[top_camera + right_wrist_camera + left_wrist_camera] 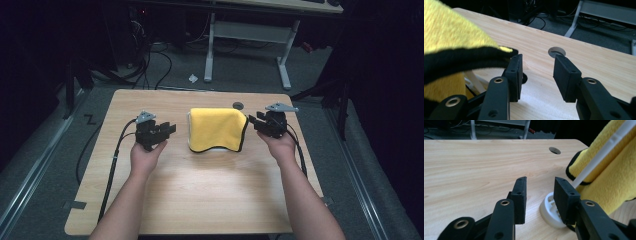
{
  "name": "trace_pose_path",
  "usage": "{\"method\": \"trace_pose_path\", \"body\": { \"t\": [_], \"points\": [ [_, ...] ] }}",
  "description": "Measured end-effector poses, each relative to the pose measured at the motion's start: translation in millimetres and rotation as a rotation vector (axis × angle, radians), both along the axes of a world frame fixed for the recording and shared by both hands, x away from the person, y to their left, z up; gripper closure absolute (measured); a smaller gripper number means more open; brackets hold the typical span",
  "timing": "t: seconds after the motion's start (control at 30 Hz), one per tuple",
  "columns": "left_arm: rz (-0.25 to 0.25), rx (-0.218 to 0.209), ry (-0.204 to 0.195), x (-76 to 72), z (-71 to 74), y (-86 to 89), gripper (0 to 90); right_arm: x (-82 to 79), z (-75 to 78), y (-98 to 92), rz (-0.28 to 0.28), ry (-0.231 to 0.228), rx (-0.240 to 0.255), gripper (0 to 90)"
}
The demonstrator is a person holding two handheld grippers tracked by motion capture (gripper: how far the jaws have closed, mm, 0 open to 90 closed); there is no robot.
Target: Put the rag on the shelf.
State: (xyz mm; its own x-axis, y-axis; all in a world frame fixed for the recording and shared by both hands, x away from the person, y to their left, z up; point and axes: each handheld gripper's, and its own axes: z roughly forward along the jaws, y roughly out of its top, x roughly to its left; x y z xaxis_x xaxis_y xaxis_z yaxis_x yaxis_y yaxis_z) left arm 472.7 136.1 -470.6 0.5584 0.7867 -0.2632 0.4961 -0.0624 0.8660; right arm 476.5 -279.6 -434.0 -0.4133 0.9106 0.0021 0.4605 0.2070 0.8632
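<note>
Open claws (171, 129) (252, 120) flanking yellow cloth (216, 127)

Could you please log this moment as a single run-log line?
yellow cloth: draped over white rack | left gripper: open, beside cloth | right gripper: open, at cloth's edge | nothing held

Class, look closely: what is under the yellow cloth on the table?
The yellow cloth hangs over a white stand: its round base and one slanted rod show. The cloth covers the rest of the stand.
</note>
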Motion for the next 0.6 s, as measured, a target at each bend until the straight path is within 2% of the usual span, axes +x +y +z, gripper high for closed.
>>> {"method": "trace_pose_path", "body": {
  "t": [0.07,0.13,0.17,0.23,0.3,0.33,0.37,0.43,0.53,0.6],
  "points": [
    [-0.001,0.008,-0.001,-4.5,-2.7,2.1,61.7,-4.1,-2.2,0.8,-0.002,0.008,-0.009,58.1],
    [0.001,0.029,-0.007,-9.7,-5.2,3.7,61.1,-9.8,-4.4,0.5,-0.002,-0.007,-0.014,58.1],
    [0.0,0.029,-0.006,-12.4,-6.3,5.0,60.6,-13.1,-5.5,0.0,-0.007,-0.018,-0.018,57.6],
    [0.0,0.017,-0.005,-18.7,-8.4,7.5,59.3,-18.3,-7.1,-0.9,-0.011,-0.008,-0.025,55.7],
    [-0.003,0.015,-0.011,-26.4,-10.3,9.4,58.4,-26.4,-9.1,-2.8,-0.01,-0.034,-0.017,54.7],
    [-0.007,0.019,-0.015,-30.5,-11.5,10.0,58.0,-29.6,-9.1,-3.3,-0.007,-0.028,-0.026,53.3],
    [-0.012,0.024,-0.014,-34.8,-12.8,10.3,57.1,-33.3,-9.4,-3.2,-0.006,-0.02,-0.032,52.4],
    [-0.021,0.029,-0.018,-45.3,-16.2,11.0,55.8,-43.2,-10.6,-3.1,-0.003,-0.042,-0.035,51.4],
    [-0.033,0.026,-0.018,-63.4,-21.8,13.3,53.7,-54.7,-10.3,-1.1,0.021,-0.031,-0.047,47.5],
    [-0.042,0.026,-0.02,-75.5,-24.9,15.8,52.9,-66.3,-11.3,0.0,0.032,-0.074,-0.045,48.0]
  ]
}}
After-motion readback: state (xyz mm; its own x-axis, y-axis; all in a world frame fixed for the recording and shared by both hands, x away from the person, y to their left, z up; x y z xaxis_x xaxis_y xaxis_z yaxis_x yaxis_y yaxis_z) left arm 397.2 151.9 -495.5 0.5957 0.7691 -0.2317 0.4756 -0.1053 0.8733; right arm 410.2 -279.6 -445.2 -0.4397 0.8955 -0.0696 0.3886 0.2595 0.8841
